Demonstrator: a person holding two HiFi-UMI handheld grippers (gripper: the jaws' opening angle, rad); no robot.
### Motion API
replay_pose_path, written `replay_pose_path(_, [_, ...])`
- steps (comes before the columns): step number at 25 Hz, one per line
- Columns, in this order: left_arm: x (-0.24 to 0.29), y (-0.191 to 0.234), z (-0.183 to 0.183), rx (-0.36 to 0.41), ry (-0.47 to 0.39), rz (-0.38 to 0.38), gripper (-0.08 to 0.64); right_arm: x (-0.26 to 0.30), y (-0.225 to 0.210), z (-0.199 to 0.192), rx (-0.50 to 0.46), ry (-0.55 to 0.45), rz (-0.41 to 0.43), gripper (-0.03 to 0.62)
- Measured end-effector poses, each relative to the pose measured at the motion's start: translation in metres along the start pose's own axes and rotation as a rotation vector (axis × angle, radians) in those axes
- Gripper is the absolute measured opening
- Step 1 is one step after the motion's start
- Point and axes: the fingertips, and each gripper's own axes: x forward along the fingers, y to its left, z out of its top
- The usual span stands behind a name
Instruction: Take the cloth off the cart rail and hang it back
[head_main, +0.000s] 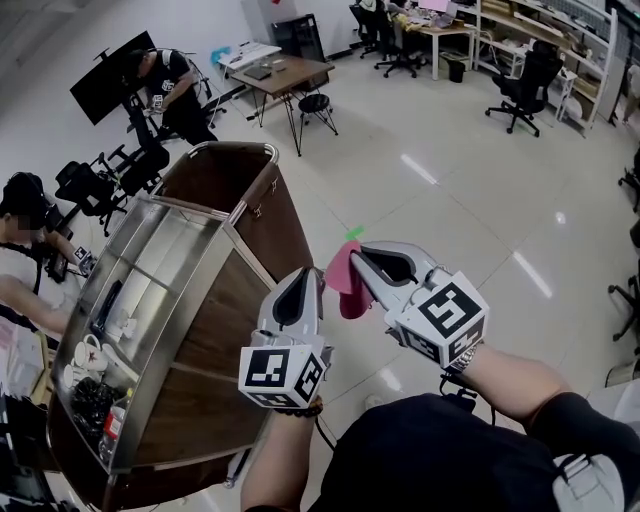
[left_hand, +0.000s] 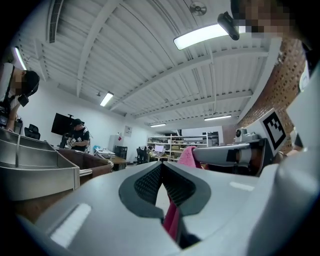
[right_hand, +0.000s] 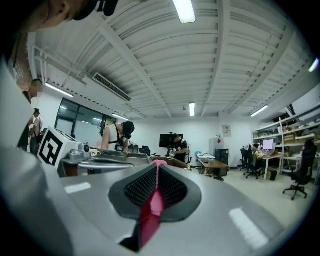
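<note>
A pink cloth (head_main: 346, 282) hangs in the air between my two grippers, to the right of the cart (head_main: 250, 265) and off its curved steel rail (head_main: 236, 148). My left gripper (head_main: 318, 272) is shut on one part of the cloth. In the left gripper view the pink cloth (left_hand: 172, 221) shows low between the closed jaws. My right gripper (head_main: 353, 253) is shut on the cloth's upper edge. In the right gripper view a strip of cloth (right_hand: 152, 206) runs down between the pads. Both grippers are held close together, side by side, and roughly level.
The wood-panelled cart has a steel top tray (head_main: 150, 275) with cups and small items (head_main: 88, 365). A person (head_main: 25, 250) stands at its left and another (head_main: 170, 85) is behind it. A desk (head_main: 285, 75), a stool (head_main: 315, 105) and office chairs (head_main: 525, 85) stand further off.
</note>
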Motion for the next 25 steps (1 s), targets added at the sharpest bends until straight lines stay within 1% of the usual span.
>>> replay_pose_path(7, [0.006, 0.043, 0.008, -0.005, 0.003, 0.027, 0.003, 0.046, -0.005, 0.004, 0.01, 0.007, 0.018, 0.008])
replay_pose_path(12, [0.034, 0.051, -0.002, 0.01, 0.023, 0.066, 0.003, 0.059, -0.037, -0.002, 0.034, -0.008, 0.049, 0.008])
replay_pose_path(15, [0.062, 0.049, -0.009, 0.026, 0.031, 0.093, 0.003, 0.063, -0.066, -0.007, 0.045, -0.019, 0.078, 0.008])
replay_pose_path(18, [0.098, 0.045, -0.021, 0.041, 0.044, 0.132, 0.003, 0.066, -0.106, -0.015, 0.059, -0.03, 0.116, 0.008])
replay_pose_path(25, [0.182, 0.045, -0.045, 0.074, 0.039, 0.245, 0.003, 0.084, -0.188, -0.037, 0.057, -0.038, 0.243, 0.008])
